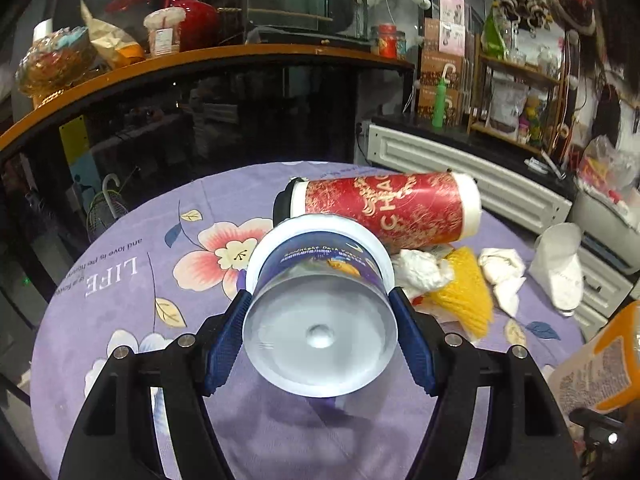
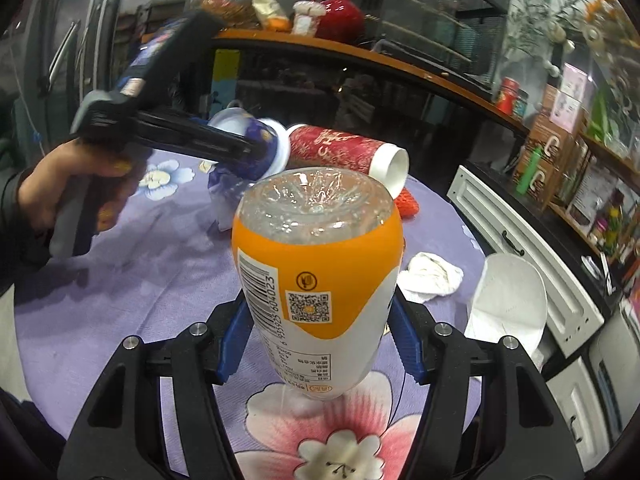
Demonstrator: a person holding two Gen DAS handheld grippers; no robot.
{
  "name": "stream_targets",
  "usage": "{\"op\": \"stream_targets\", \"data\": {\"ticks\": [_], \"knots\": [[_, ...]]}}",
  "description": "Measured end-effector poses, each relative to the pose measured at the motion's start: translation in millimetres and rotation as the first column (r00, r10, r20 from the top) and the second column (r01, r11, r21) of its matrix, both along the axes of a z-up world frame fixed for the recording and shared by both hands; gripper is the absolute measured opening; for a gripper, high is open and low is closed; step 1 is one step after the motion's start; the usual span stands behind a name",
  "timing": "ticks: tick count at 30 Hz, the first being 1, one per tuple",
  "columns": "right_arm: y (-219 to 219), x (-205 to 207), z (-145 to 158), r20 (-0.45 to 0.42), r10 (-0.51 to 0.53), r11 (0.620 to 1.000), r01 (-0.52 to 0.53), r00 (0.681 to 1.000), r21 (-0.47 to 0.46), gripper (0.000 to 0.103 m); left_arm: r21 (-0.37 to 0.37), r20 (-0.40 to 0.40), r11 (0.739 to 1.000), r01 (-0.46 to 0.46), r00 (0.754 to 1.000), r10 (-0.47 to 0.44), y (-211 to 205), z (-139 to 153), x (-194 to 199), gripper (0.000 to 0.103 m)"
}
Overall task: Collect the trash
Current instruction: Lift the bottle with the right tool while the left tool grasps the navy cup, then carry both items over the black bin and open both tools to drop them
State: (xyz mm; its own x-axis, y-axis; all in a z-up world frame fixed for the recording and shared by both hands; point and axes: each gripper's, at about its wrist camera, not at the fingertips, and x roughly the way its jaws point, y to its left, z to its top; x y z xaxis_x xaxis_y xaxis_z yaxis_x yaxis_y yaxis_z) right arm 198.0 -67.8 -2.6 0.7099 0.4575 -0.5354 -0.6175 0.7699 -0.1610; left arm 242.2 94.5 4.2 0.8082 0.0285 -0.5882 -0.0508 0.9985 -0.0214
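Note:
My left gripper [image 1: 320, 312] is shut on a blue and white plastic cup [image 1: 320, 320], held bottom toward the camera above the purple flowered tablecloth [image 1: 132, 280]. It also shows in the right wrist view [image 2: 256, 148] with the cup [image 2: 260, 136]. My right gripper [image 2: 320, 340] is shut on an orange and white plastic bottle [image 2: 320, 264], base pointing away; the bottle shows at the right edge of the left wrist view [image 1: 600, 364]. A red paper cup [image 1: 392, 208] lies on its side behind, also seen in the right wrist view [image 2: 344, 148].
Crumpled white tissues [image 1: 420, 270], a yellow net [image 1: 464, 296], more tissue [image 1: 502, 270] and a white mask [image 1: 560, 264] lie on the table's right side. A white cabinet [image 1: 460, 164] stands behind the table. A dark counter with an orange edge [image 1: 200, 60] runs along the back.

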Motion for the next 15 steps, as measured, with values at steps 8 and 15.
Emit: {"op": "stream_targets", "data": {"ticks": [8,15], "knots": [[-35,-17,2,-0.021,-0.060,0.994,0.062,0.998,0.087,0.062,-0.059,0.050,0.996,0.062,0.997,-0.059,-26,13,-41,0.068],[-85,-35,-2,-0.041,-0.163,0.976,0.167,0.986,0.139,0.062,-0.067,0.083,0.978,0.196,0.978,-0.190,-84,12,-66,0.068]]}}
